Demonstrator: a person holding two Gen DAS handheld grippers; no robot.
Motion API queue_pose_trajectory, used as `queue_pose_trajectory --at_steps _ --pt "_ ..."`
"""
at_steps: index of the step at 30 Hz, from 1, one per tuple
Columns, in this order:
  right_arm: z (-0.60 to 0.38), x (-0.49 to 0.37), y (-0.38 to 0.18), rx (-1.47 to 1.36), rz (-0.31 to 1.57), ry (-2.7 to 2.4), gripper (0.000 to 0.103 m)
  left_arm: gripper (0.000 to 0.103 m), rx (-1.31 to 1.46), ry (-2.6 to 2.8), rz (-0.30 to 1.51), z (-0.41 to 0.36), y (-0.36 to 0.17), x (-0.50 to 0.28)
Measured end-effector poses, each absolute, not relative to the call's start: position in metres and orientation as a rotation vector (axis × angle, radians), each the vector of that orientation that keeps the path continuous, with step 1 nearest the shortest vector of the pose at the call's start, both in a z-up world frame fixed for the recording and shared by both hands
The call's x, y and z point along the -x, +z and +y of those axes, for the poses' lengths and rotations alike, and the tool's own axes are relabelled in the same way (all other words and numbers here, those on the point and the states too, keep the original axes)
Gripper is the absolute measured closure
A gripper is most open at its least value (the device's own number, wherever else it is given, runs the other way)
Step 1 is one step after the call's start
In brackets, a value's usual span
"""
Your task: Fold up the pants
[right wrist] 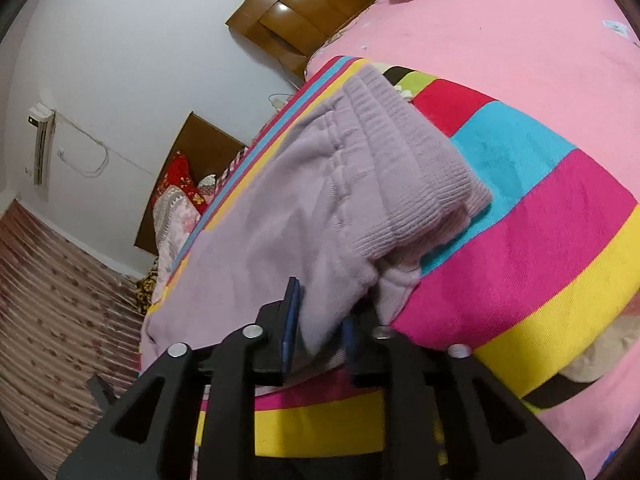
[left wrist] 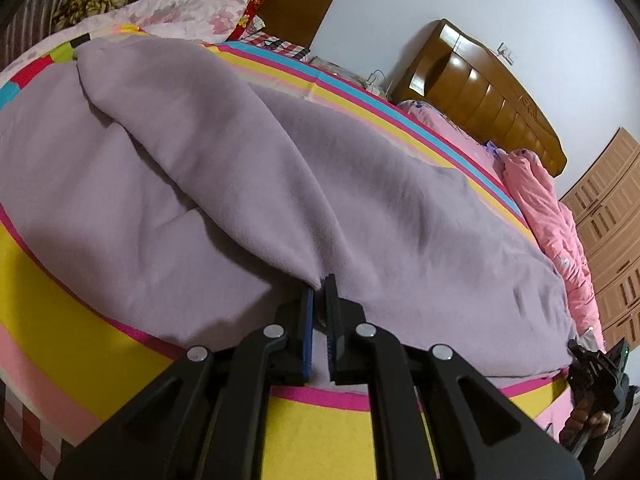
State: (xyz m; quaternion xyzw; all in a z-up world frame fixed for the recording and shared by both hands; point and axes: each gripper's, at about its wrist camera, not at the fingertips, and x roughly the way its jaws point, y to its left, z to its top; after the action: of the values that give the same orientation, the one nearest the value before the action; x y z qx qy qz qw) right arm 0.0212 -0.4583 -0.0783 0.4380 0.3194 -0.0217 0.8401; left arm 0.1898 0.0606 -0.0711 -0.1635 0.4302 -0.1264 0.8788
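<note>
Lilac fleece pants (left wrist: 248, 184) lie spread on a striped bedspread (left wrist: 52, 312). My left gripper (left wrist: 320, 286) is shut on a raised fold of the pants' near edge, and the cloth slopes up from the bed to its tips. In the right wrist view the ribbed waistband (right wrist: 416, 168) lies folded over on the spread. My right gripper (right wrist: 320, 312) is shut on the pants (right wrist: 260, 220) near the waistband corner, with cloth bunched between its fingers. The right gripper also shows at the far right of the left wrist view (left wrist: 600, 372).
A wooden headboard (left wrist: 480, 92) stands at the back. A pink quilt (left wrist: 552, 216) lies along the bed's right side, and pillows (left wrist: 208, 4) are piled at the far left. A wardrobe (left wrist: 612, 224) is at the right. The floor (right wrist: 52, 292) lies beyond the bed edge.
</note>
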Motion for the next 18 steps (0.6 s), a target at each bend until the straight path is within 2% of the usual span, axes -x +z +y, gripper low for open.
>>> queue_pose_trajectory --at_steps 2,8,10,12,14,16,18 --pt "-0.453 -0.018 -0.073 -0.927 0.666 -0.033 0.06 0.096 0.374 -0.27 0.903 0.065 -0.071 -0.192" --pt "-0.436 -0.017 -0.067 -0.877 0.694 -0.02 0.06 0.094 0.473 -0.293 0.914 0.074 -0.073 -0.194" --pt "-0.437 -0.017 -0.068 -0.873 0.687 -0.023 0.066 0.094 0.532 -0.302 0.921 0.081 -0.075 -0.198" --pt "-0.441 -0.019 -0.072 -0.885 0.692 -0.036 0.074 0.088 0.614 -0.307 0.922 0.092 -0.078 -0.202" --pt "-0.443 -0.017 -0.075 -0.903 0.689 -0.036 0.077 0.077 0.682 -0.311 0.912 0.1 -0.08 -0.202" --pt "-0.444 -0.015 -0.076 -0.902 0.689 -0.04 0.08 0.07 0.744 -0.309 0.892 0.109 -0.082 -0.2" --pt "-0.444 -0.012 -0.078 -0.902 0.689 -0.043 0.081 0.07 0.794 -0.314 0.883 0.117 -0.084 -0.201"
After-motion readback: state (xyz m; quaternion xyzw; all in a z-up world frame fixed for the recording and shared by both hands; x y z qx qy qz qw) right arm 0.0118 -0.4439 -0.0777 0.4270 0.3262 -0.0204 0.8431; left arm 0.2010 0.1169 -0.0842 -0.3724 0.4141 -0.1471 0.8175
